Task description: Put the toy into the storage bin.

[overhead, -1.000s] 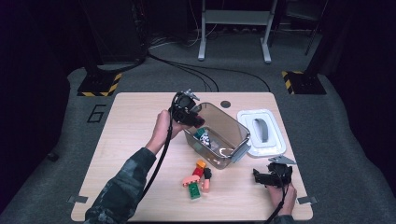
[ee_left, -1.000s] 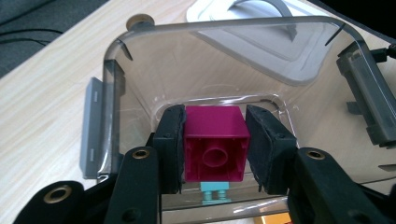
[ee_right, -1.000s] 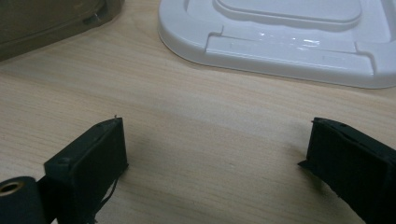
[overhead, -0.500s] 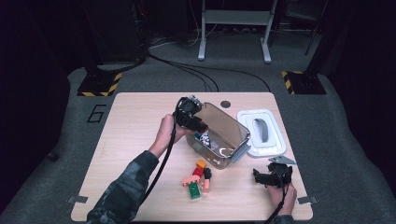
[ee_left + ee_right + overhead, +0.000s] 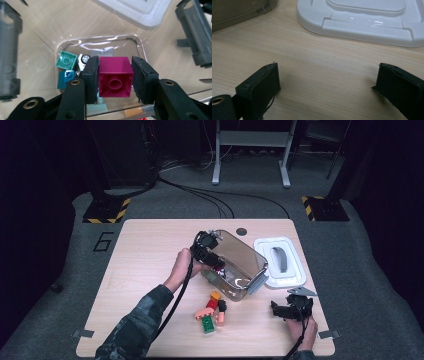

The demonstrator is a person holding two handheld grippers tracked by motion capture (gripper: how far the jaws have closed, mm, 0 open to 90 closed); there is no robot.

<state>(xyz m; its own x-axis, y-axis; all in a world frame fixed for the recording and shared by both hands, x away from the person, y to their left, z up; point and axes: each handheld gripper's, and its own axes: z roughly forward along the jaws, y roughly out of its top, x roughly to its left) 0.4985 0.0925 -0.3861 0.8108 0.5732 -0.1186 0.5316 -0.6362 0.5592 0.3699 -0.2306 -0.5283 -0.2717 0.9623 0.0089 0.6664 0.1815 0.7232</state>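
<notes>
Magenta block (image 5: 115, 76) sits pinched between the two black pads of the left gripper (image 5: 115, 77), its hollow underside with the round socket turned toward that gripper's camera and both side faces pressed by the pads. In the left gripper view the block hangs inside the mouth of the clear plastic box (image 5: 47, 37), above the box floor, where a green block (image 5: 66, 60), a teal block (image 5: 65, 78) and a small wheeled toy piece (image 5: 83, 60) lie together at the left of the bottom. In the high view the left gripper (image 5: 212, 257) is at the near-left rim of the clear box (image 5: 252, 270), which stands around the middle of the wooden table (image 5: 140, 250), with the person's left hand (image 5: 179, 269) wrapped round the gripper body and a camouflage sleeve (image 5: 135, 330) running to the near edge. Just right of the box, touching or nearly touching it, lies the white lid (image 5: 280, 262) with its grey handle facing up. Near the box, on the table, a small heap of loose blocks (image 5: 212, 312) shows orange, red, pink and green pieces close together. At the near right the right gripper (image 5: 290, 310) rests low over bare wood, held by the right hand (image 5: 302, 330); in the right gripper view its jaws stand spread wide with nothing between them, the white lid (image 5: 362, 22) beyond them.
</notes>
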